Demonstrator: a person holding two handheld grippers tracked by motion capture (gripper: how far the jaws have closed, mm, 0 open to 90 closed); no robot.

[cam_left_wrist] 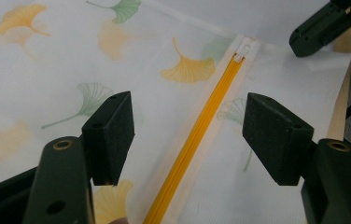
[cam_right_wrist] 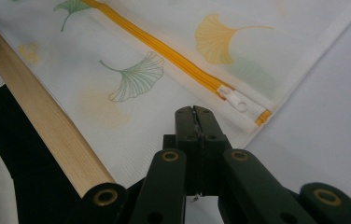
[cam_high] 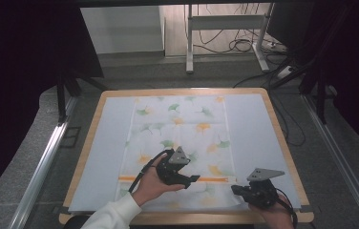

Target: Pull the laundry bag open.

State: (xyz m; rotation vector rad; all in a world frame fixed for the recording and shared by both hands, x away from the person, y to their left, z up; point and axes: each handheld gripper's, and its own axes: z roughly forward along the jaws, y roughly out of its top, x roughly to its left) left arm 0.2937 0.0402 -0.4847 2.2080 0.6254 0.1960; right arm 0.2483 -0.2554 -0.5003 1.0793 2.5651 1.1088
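Note:
A white mesh bag (cam_high: 182, 129) printed with ginkgo leaves lies flat on the table. An orange zipper (cam_high: 211, 180) runs across its near end, and the white pull (cam_right_wrist: 235, 99) sits at the zipper's right end. My left gripper (cam_left_wrist: 190, 121) hovers open, with its jaws on either side of the zipper (cam_left_wrist: 220, 88), left of the pull (cam_left_wrist: 244, 48). In the high view the left gripper (cam_high: 191, 180) is over the bag's near middle. My right gripper (cam_right_wrist: 194, 112) is shut, its tip at the bag's near right corner just short of the pull. I cannot tell whether it pinches fabric.
A pale blue mat (cam_high: 101, 152) covers the wooden table (cam_high: 182, 90), whose near edge (cam_right_wrist: 38, 107) runs beside the bag. On the floor behind are a desk frame (cam_high: 189, 43) and cables (cam_high: 239, 45). Metal rails (cam_high: 39, 167) flank the table.

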